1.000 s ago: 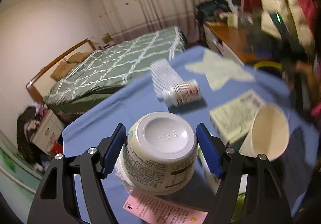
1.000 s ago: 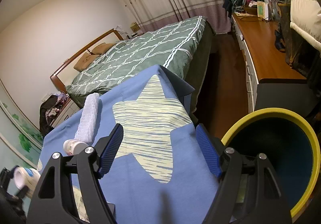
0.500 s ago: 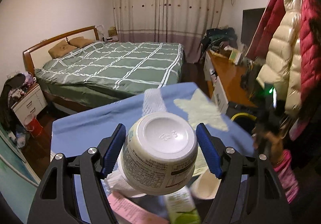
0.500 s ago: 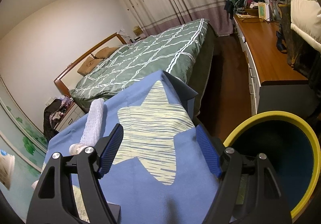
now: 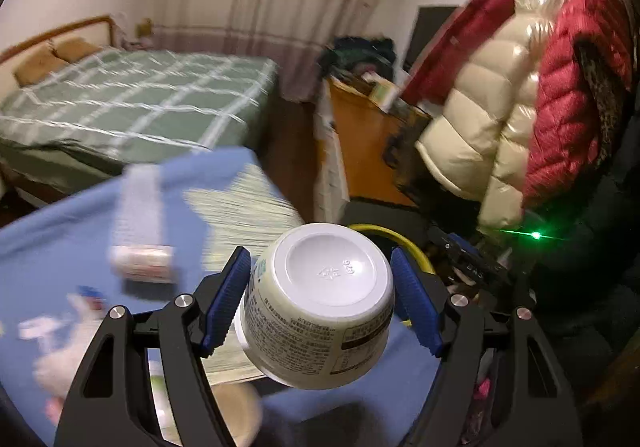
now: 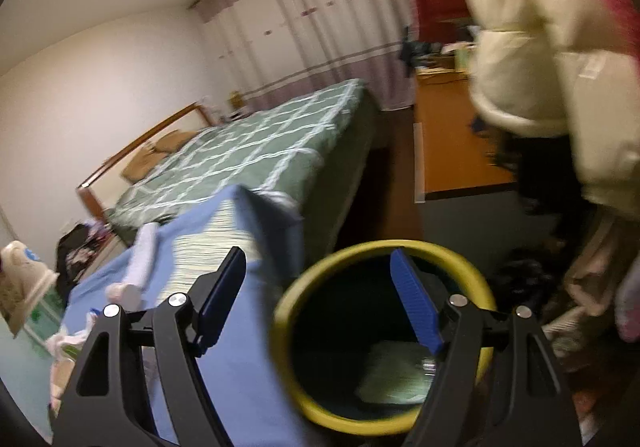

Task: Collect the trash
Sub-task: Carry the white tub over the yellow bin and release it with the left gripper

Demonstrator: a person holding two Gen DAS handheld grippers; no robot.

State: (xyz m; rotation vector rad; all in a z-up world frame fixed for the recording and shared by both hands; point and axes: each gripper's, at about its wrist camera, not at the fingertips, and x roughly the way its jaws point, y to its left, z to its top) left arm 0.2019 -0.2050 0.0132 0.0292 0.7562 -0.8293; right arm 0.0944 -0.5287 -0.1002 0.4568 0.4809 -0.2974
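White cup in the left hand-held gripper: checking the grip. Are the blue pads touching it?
Touching. The left wrist view shows the white cup wedged between both blue pads, off the table.

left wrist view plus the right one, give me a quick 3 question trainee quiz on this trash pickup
1. True or false: the left gripper holds a white cup bottom-first toward the camera.
2. What colour is the bin rim? A red, B yellow, C grey.
3. What is between the right gripper's fingers?

Key: 1 true. 2 B. 3 nothing; it is open, above the bin and the blue tablecloth edge.
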